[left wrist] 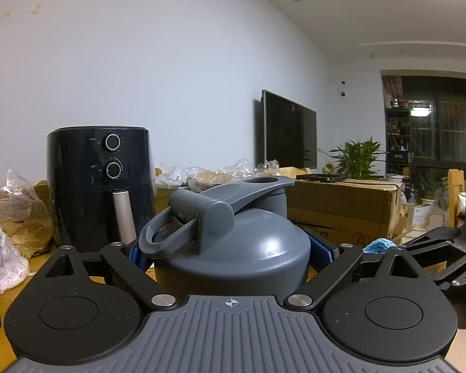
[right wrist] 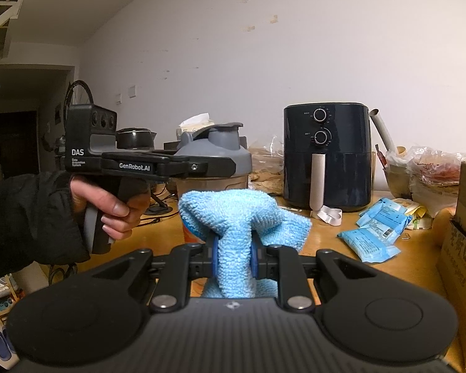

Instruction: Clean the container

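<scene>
Grey plastic shaker bottle (left wrist: 233, 248) with a domed lid stands upright, its long axis vertical, raised above the wooden table (right wrist: 335, 236) between the blue-padded fingers (left wrist: 321, 250) of the left gripper (left wrist: 230, 253), which press on its sides just under the lid. Its flip cap (left wrist: 258, 186) is swung open and points up and to the right in the left wrist view, while the carry loop (left wrist: 158, 236) hangs toward the left. In the right wrist view the bottle's translucent body shows beyond the left gripper's black frame, held by a hand (right wrist: 115, 208) in a dark sleeve. The right gripper (right wrist: 234, 256) pinches a fluffy light-blue microfibre cloth (right wrist: 239, 217), bunched upward between its nearly closed pads, just in front of the bottle. A black air fryer (right wrist: 326, 155) with two dials stands behind on the table.
</scene>
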Demonstrator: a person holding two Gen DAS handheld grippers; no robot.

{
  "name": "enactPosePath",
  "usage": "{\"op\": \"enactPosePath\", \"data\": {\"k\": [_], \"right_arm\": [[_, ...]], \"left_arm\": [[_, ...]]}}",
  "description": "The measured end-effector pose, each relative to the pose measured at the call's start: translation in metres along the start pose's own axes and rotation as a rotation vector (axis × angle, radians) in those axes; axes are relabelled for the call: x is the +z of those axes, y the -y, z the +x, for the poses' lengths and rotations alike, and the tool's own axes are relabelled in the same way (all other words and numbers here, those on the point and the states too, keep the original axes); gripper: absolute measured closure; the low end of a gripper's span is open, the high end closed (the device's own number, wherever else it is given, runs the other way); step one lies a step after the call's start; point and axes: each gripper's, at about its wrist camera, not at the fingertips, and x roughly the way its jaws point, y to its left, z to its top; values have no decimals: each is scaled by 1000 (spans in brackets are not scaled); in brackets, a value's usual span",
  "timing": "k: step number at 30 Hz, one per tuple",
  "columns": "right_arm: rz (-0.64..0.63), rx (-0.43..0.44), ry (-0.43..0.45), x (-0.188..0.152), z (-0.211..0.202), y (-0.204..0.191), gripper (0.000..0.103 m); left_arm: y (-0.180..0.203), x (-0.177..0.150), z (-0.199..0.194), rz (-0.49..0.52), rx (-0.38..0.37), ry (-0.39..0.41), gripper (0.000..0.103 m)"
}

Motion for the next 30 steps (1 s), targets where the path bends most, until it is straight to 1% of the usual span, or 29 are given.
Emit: {"op": "enactPosePath", "data": {"k": [11,22,30], "right_arm": [[-13,14,-6,2,13,-4,86],[-34,52,-25,8,49,-9,86],[-52,53,-29,17,65,-11,84]], "left_arm": [[-2,1,2,-3,1,-5,8],[-2,1,3,-2,4,-7,8],[-1,2,2,-3,6,-9,8]]}}
